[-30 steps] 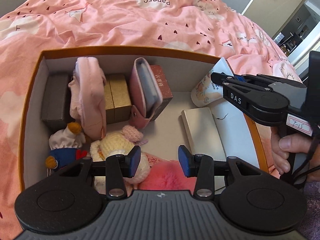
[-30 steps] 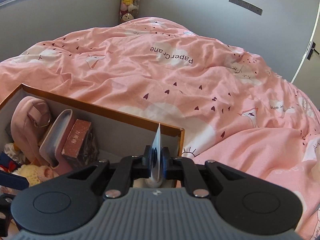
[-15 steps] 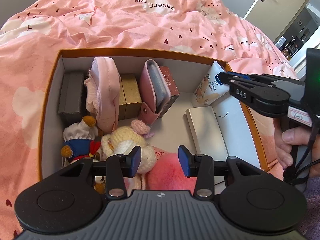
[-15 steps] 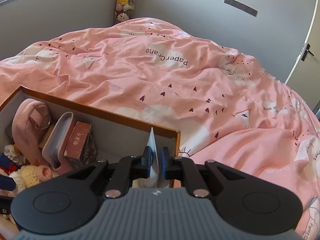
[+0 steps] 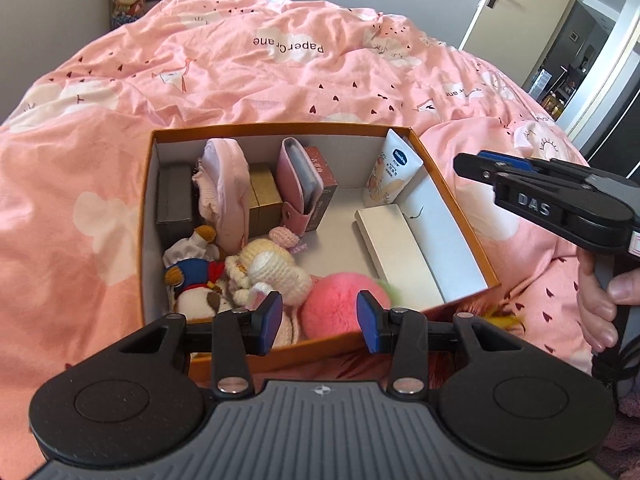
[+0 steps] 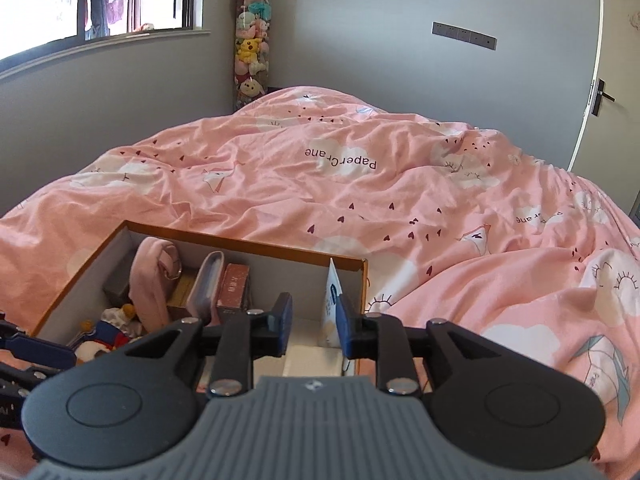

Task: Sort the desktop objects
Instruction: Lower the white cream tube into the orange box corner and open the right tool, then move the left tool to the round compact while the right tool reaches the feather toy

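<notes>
Orange-rimmed cardboard box (image 5: 452,196) is sitting on a pink duvet (image 5: 248,80), holding the sorted things. White lotion tube (image 5: 394,172) is leaning upright in its far right corner, just behind a flat white case (image 5: 396,248). Along the left side a pink pouch (image 5: 222,188), gold box (image 5: 264,196), pink card holder (image 5: 300,180) and plush toys (image 5: 240,272) are crowding together, with a pink pompom (image 5: 340,308) nearest. Right gripper (image 6: 314,326) is opening its jaws, its pads standing clear of the tube and gripping nothing. Left gripper (image 5: 318,320) is hanging over the box's near edge, its jaws parted and empty
</notes>
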The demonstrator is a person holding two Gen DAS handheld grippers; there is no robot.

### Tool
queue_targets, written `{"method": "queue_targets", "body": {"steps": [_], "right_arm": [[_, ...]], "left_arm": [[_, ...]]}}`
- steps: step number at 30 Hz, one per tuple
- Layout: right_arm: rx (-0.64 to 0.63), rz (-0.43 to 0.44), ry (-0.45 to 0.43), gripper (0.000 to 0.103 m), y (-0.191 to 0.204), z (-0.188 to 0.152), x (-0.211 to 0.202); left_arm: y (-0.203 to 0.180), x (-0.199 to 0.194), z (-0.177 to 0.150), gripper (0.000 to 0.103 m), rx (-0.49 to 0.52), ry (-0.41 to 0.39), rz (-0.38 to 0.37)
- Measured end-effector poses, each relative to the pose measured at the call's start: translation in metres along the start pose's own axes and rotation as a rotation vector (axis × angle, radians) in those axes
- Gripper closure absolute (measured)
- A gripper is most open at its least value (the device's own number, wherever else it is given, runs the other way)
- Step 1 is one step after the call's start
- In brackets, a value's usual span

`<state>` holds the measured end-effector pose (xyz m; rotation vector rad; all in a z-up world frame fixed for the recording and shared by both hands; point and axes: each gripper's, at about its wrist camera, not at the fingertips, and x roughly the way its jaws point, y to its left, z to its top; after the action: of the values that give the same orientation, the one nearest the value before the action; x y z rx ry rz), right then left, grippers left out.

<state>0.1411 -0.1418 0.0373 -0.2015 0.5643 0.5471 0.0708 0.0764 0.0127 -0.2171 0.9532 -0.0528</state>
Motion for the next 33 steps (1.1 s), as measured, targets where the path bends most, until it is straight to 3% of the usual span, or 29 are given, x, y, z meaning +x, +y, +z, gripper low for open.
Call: {"method": "queue_targets", "body": {"steps": [5, 12, 16, 27, 31, 33], "right_arm": [[0.029, 0.033, -0.024, 0.07, 0.005, -0.02, -0.031], [0.101, 0.09, 0.029, 0.069, 0.004, -0.053, -0.05], [0.12, 0.062, 0.056, 0.069, 0.004, -0.071, -0.058], [0.177, 0.05, 0.143, 0.069, -0.003, -0.101, -0.047], [0.182, 0.063, 0.175, 0.058, -0.001, -0.108, -0.043], [0.176, 0.075, 0.197, 0.057, 0.002, -0.112, -0.041]], "left_arm": [[0.005, -0.014, -0.019, 0.056, 0.02, 0.026, 0.025], [0.028, 0.013, -0.052, 0.055, -0.035, 0.187, 0.064], [0.042, 0.041, -0.065, 0.055, -0.098, 0.28, 0.091], [0.059, 0.08, -0.089, 0.043, -0.185, 0.377, 0.083], [0.065, 0.086, -0.093, 0.038, -0.207, 0.389, 0.048], [0.067, 0.088, -0.095, 0.038, -0.217, 0.393, 0.037]]}}
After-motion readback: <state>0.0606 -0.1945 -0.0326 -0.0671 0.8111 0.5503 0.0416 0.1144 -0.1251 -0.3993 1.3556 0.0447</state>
